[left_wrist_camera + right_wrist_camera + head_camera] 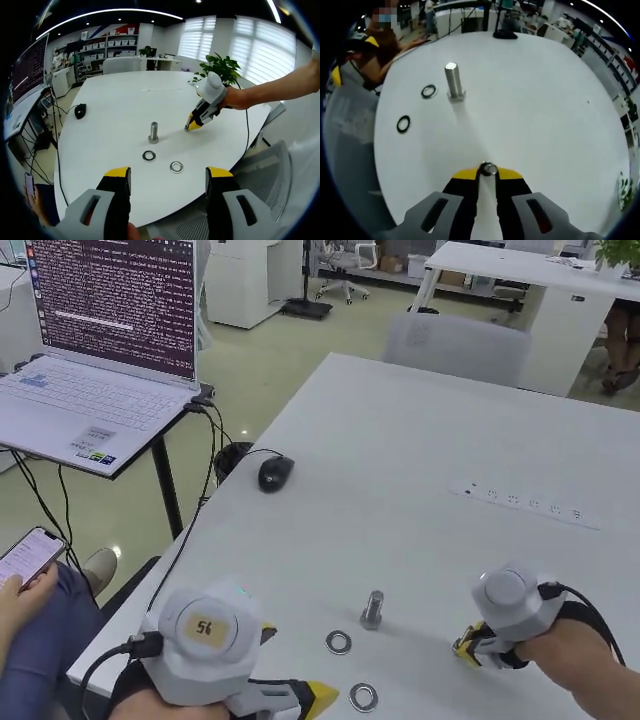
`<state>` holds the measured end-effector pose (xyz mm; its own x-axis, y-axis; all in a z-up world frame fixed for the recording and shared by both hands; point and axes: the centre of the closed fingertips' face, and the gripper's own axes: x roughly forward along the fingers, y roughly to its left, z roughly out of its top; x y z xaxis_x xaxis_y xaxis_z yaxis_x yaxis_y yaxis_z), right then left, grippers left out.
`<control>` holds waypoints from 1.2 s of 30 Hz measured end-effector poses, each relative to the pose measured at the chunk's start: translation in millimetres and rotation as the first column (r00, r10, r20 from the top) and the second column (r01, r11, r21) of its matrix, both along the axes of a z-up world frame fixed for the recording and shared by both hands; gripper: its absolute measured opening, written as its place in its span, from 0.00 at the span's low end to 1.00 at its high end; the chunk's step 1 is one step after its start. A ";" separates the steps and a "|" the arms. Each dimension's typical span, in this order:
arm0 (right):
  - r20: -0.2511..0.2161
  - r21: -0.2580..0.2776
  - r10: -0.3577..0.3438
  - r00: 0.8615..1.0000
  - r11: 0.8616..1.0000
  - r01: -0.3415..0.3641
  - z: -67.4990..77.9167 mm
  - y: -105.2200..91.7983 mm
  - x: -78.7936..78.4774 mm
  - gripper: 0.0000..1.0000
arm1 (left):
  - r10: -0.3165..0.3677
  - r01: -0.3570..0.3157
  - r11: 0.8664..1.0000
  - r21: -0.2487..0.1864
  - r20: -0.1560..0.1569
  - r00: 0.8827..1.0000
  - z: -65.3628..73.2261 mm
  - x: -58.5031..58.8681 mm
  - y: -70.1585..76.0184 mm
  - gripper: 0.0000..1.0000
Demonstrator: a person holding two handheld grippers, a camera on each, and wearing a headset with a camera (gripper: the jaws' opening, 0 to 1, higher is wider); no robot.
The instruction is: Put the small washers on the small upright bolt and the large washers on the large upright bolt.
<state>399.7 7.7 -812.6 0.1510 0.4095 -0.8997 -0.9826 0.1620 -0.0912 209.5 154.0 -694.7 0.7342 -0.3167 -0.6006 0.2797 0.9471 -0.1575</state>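
The white bench (pixel 420 440) carries everything. The left tool (pixel 168 175) hovers over its near edge, jaws wide apart and empty. The right tool (pixel 488 172), tips low by the surface, is clamped on a small washer (pixel 488 168). An upright bolt (pixel 372 608) stands between the tools, and two washers (pixel 338 642) lie flat near it.

Left gripper (pixel 168 175) fingers spread wide; right gripper (pixel 488 176) pinches a small washer (pixel 488 168).

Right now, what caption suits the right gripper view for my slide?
Right gripper shut on a small washer; upright bolt and two loose washers ahead on white table.
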 end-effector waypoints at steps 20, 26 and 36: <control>-0.028 0.008 -0.109 0.994 0.994 0.109 -3.5 -30.7 -11.9 0.18 | 0.005 -0.005 1.000 -0.009 0.006 1.000 -1.7 -0.9 -2.1 0.59; -0.062 0.022 -0.029 0.998 0.999 0.031 -10.3 -26.5 -46.0 0.19 | 0.005 -0.005 1.000 -0.017 0.016 1.000 -1.1 2.1 -4.2 0.59; -0.110 0.090 0.143 0.984 0.987 -0.133 -9.6 20.9 -90.0 0.20 | 0.004 -0.003 1.000 -0.016 0.025 1.000 1.8 2.2 -3.1 0.59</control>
